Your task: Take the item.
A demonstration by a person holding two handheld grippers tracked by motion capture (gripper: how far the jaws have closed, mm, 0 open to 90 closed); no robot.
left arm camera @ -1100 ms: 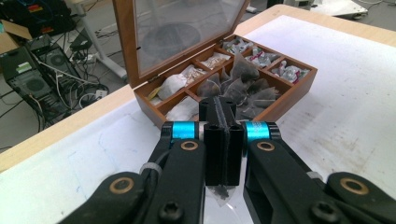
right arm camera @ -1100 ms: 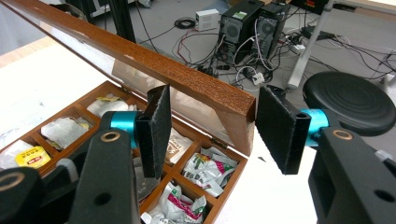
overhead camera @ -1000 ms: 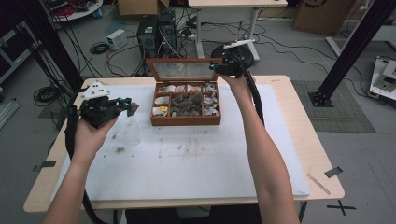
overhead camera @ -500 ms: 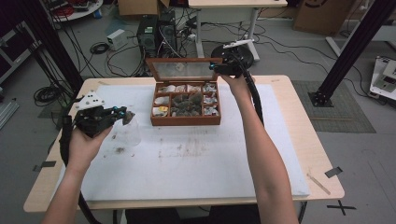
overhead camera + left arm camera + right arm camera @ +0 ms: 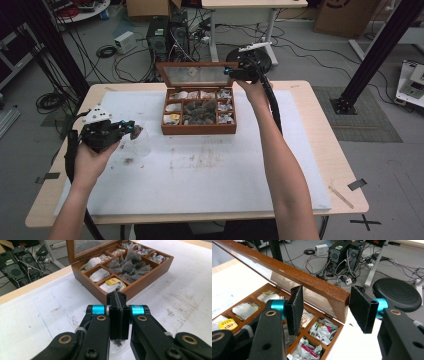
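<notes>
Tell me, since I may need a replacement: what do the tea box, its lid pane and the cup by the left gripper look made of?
The tea box looks like reddish-brown stained wood; grain shows on its lid frame. The lid pane seems clear glass or acrylic, with contents visible through it. The cup looks like thin clear plastic, see-through to the table cover.

Wooden tabletop (image 5: 320,130) under stained white sheet (image 5: 210,175); on sheet: open wooden tea box (image 5: 199,129), clear cup (image 5: 139,145).
</notes>
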